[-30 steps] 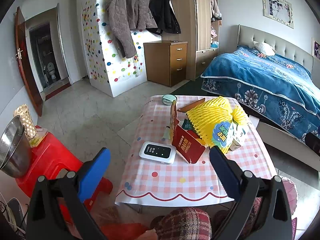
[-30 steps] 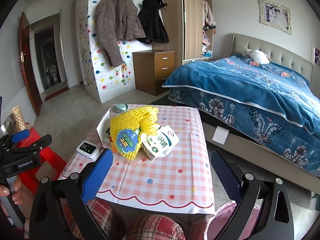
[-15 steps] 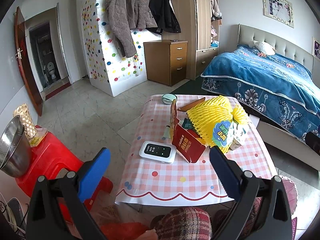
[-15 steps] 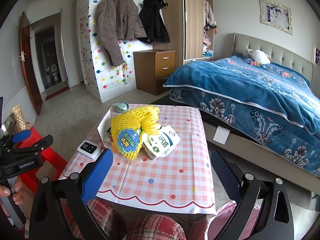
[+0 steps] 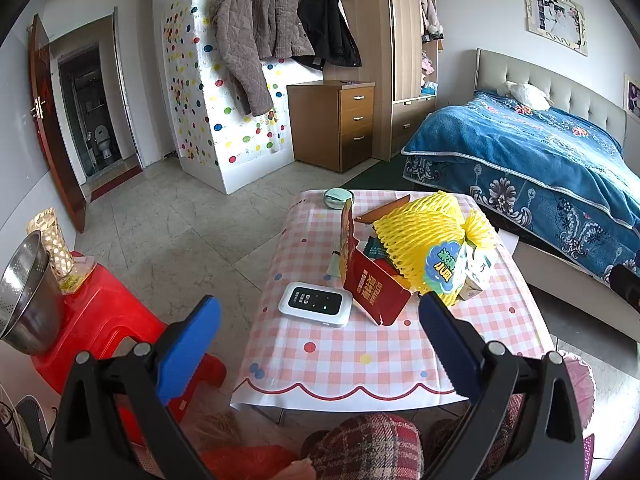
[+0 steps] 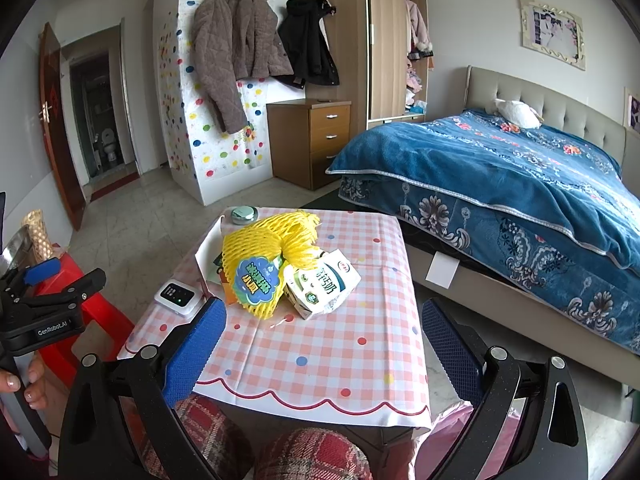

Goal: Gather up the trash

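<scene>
Red card sleeve point(image 5: 374, 294): left part of the trash heap on the table point(image 5: 372, 356), standing on edge, long axis running near-right to far-left, just beside the white pocket device point(image 5: 315, 303).
Left claw point(image 5: 320, 344): spread wide, holding nothing, near edge of the table; sleeve lies straight ahead, well apart.
Yellow foam net point(image 6: 266, 258): middle of heap, long axis far-left to near-right, sticker facing near.
Milk carton point(image 6: 322, 284): on its side, touching the net's right, top pointing far-right.
Right claw point(image 6: 320, 344): spread wide, holding nothing; carton dead ahead, so likely the nearer claw for it.
</scene>
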`<state>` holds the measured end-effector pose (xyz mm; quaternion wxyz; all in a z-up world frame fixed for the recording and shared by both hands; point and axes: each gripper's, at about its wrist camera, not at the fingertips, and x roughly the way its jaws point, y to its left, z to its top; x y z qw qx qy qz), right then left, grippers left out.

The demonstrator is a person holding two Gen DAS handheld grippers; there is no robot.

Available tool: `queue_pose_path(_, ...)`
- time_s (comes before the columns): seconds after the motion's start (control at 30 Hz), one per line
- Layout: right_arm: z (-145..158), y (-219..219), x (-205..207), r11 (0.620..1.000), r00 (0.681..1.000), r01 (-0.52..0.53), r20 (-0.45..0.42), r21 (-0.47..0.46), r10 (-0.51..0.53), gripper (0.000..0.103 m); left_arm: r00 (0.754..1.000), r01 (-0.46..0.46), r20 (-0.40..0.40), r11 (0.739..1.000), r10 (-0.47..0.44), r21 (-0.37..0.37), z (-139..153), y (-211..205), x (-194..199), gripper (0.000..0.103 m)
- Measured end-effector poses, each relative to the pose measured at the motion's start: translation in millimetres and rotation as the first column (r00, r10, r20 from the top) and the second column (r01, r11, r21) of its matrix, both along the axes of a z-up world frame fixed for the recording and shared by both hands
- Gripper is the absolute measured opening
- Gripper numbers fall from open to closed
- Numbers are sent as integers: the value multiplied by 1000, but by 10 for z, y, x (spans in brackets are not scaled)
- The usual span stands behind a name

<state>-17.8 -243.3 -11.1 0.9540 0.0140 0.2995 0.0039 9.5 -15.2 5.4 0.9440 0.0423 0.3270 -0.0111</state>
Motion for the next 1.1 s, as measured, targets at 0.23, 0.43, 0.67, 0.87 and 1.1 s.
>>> queue_pose_path(0.23, -7, 12, 2, 1000, 1000, -1, -3, -1, 1, 97, 1000, 0, 0, 1000, 0, 0, -3, 0, -3, 96)
queue_pose_path(0.43, -15, 4, -1, 1000, 1000, -1, -3, -2, 1, 97, 1000, 1, 0, 1000, -1, 0, -6, 7, -13, 96)
queue_pose_path(0.67, -20, 0, -15, 1000, 1000, -2, -3, 0, 2, 97, 1000, 0, -1, 1000, 0, 2, 0, -1, -17, 96)
queue_pose_path(0.87, -50, 14, -2, 1000, 1000, -2, -3, 1, 2, 97, 1000, 0, -3, 1000, 0, 1, -4, 16, -39, 96)
queue_pose_path(1.1, -79, 12, -12, 1000, 1000, -5, -5, 3, 5, 97, 1000, -4, -10, 1000, 4, 2, -62, 25, -60, 96)
